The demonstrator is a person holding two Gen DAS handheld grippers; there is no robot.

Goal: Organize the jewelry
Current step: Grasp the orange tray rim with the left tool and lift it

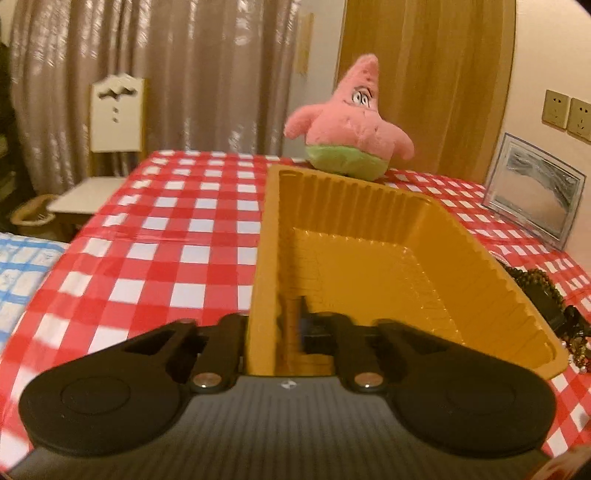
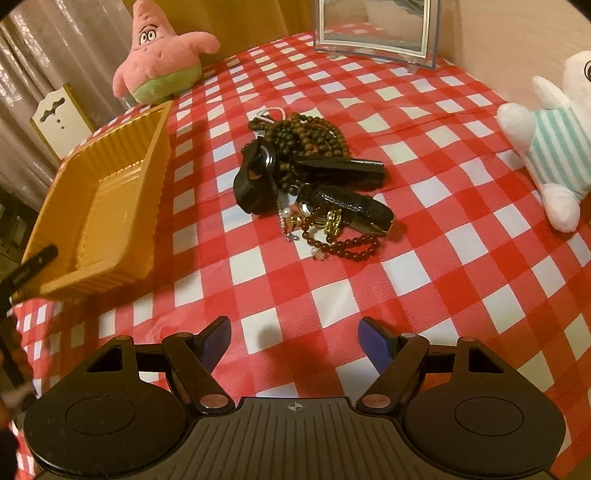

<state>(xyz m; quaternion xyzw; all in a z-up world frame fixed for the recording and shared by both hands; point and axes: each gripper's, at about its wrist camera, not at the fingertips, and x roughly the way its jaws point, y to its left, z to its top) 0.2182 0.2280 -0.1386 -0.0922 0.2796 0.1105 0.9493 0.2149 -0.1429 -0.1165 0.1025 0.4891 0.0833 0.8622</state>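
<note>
A gold plastic tray (image 1: 373,266) fills the left wrist view. My left gripper (image 1: 288,332) is shut on the tray's near wall and holds it tilted above the checked cloth. The tray (image 2: 99,199) shows at the left of the right wrist view, empty, with the left gripper's finger (image 2: 33,264) at its near end. A jewelry pile (image 2: 314,181) lies mid-table: brown bead strands, black hair clips, a pearl chain and a dark red bead bracelet (image 2: 351,247). My right gripper (image 2: 295,347) is open and empty, low over the cloth, short of the pile.
A pink star plush (image 2: 162,55) stands at the table's back behind the tray. A clear picture frame (image 2: 376,26) stands at the back right. A white plush in a striped shirt (image 2: 554,147) sits at the right edge. A chair (image 1: 110,147) stands beyond the table's left side.
</note>
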